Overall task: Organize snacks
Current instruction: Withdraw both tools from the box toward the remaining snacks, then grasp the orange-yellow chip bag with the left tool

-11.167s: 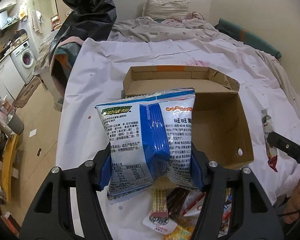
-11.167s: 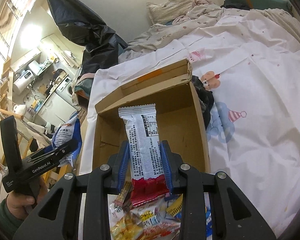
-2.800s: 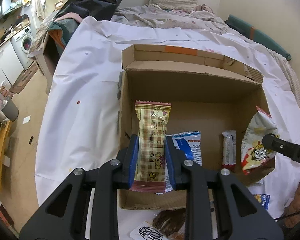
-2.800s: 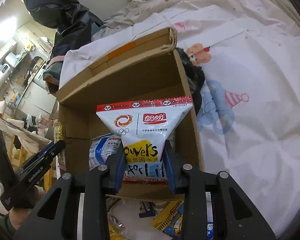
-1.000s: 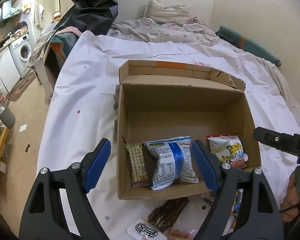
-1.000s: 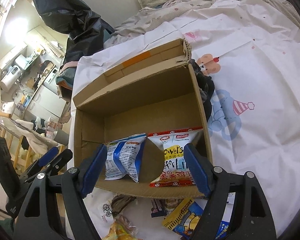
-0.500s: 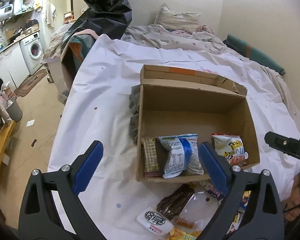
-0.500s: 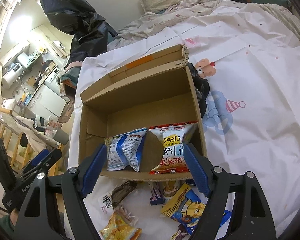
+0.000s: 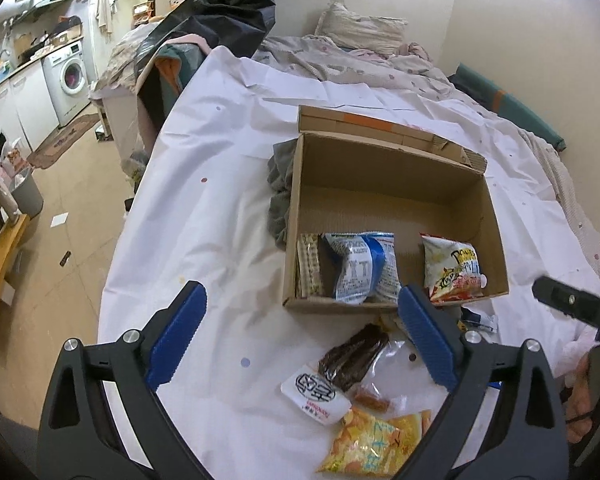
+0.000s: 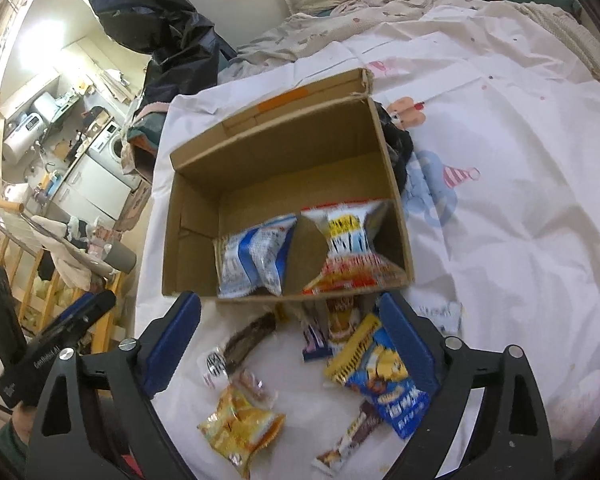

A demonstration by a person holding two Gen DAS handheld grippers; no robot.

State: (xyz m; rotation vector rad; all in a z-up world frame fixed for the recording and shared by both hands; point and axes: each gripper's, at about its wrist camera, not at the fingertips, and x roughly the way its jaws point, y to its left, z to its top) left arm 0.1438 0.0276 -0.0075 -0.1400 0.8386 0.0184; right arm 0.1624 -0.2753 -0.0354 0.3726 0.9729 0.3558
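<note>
Snacks split two ways: three in box [image 9: 384, 184], rest loose on sheet [image 9: 220, 208] in front. In box, left to right: plaid bar [image 9: 308, 266] against left wall, blue bag [image 9: 362, 266] mid, white chip bag [image 9: 452, 272] by right wall, all lined along near wall, probably to leave back free. Left tongs [image 9: 300, 336] spread wide, nothing between, dark pack [image 9: 352, 356] and yellow bag [image 9: 374, 440] just below. Right tongs [image 10: 290, 342] still opening, empty, hanging over loose pile, blue-yellow pack [image 10: 384, 376] nearest right jaw. Box just beyond both.
</note>
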